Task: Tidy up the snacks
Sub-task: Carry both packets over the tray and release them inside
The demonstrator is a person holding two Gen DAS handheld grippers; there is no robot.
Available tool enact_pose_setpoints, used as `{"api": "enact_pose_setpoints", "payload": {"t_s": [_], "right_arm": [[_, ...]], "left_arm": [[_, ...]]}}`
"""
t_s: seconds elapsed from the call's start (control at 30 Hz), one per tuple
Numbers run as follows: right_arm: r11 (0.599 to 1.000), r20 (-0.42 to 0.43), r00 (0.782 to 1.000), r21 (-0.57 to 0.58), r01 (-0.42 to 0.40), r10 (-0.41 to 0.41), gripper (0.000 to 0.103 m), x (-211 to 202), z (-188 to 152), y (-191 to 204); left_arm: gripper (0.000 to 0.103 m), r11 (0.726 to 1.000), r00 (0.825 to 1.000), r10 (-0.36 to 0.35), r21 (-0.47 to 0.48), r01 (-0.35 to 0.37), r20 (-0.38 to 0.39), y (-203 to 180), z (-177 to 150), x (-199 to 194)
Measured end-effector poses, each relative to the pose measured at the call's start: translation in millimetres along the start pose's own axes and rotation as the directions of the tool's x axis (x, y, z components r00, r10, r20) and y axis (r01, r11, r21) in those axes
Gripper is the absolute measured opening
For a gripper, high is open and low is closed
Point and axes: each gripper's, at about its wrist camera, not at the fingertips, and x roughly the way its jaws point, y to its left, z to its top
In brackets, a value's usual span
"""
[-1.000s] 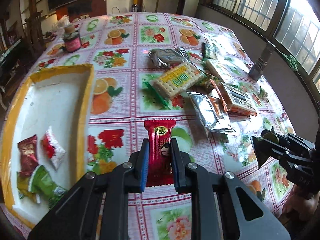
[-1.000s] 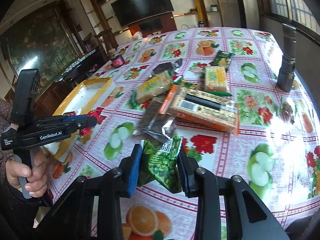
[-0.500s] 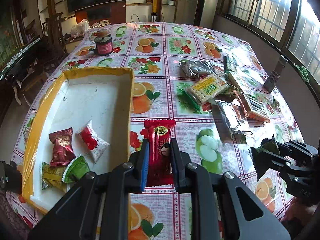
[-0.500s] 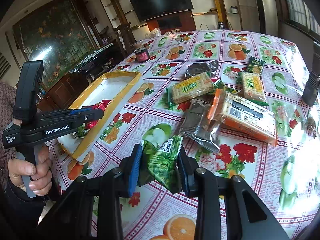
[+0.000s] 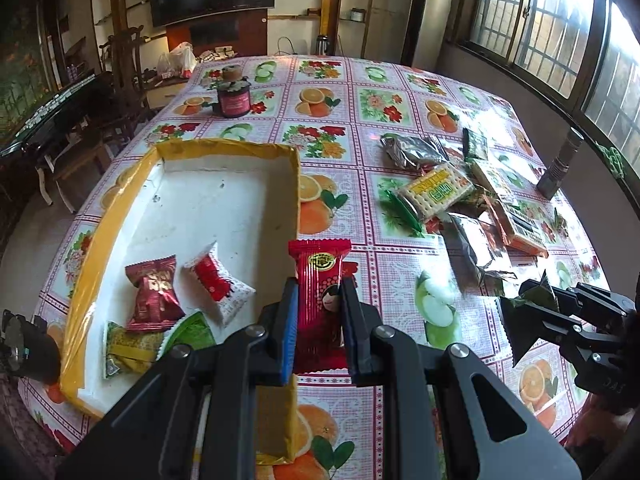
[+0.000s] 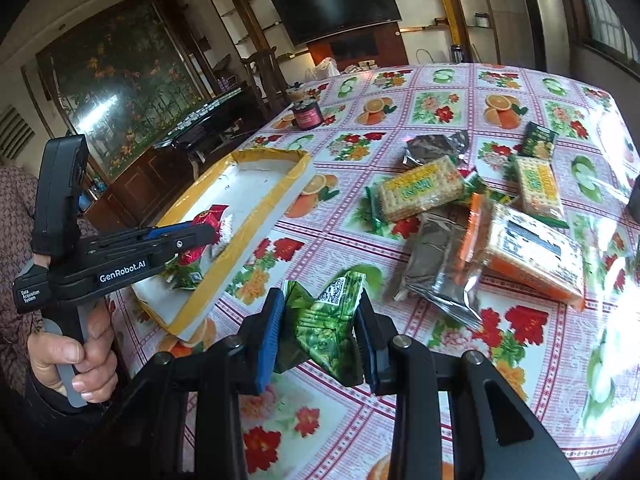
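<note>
Your left gripper pinches the red packet — carry it left, past the tray wall, then release.

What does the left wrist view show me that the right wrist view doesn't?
Only the left wrist view shows the tray floor: a dark red candy, a red-and-white candy and a yellow packet, plus the grey flashlight standing by the window.

Only the right wrist view shows the person's hand gripping the left handle and the large painting.

Both show the yellow-rimmed tray, the left claw shut on a red snack packet, and the right claw shut on a green snack packet.
</note>
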Motion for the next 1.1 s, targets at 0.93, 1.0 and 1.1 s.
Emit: {"api": "enact_pose_setpoints", "payload": {"t_s": [0.93, 1.0, 1.1], "right_arm": [[0.969, -0.122, 0.979, -0.165, -0.185, 0.166, 0.034, 158, 82, 126], [0.970, -0.129, 0.978, -0.155, -0.186, 0.167, 0.034, 162, 80, 125], [0.972, -0.140, 0.977, -0.147, -0.183, 0.162, 0.035, 165, 78, 124]], "left_arm": [[0.022, 0.967, 0.997, 0.066, -0.245, -0.074, -0.040, 134, -15, 10], [0.022, 0.966, 0.997, 0.062, -0.247, -0.071, -0.046, 135, -15, 13], [0.022, 0.966, 0.997, 0.063, -0.246, -0.075, -0.055, 135, -15, 18]]}}
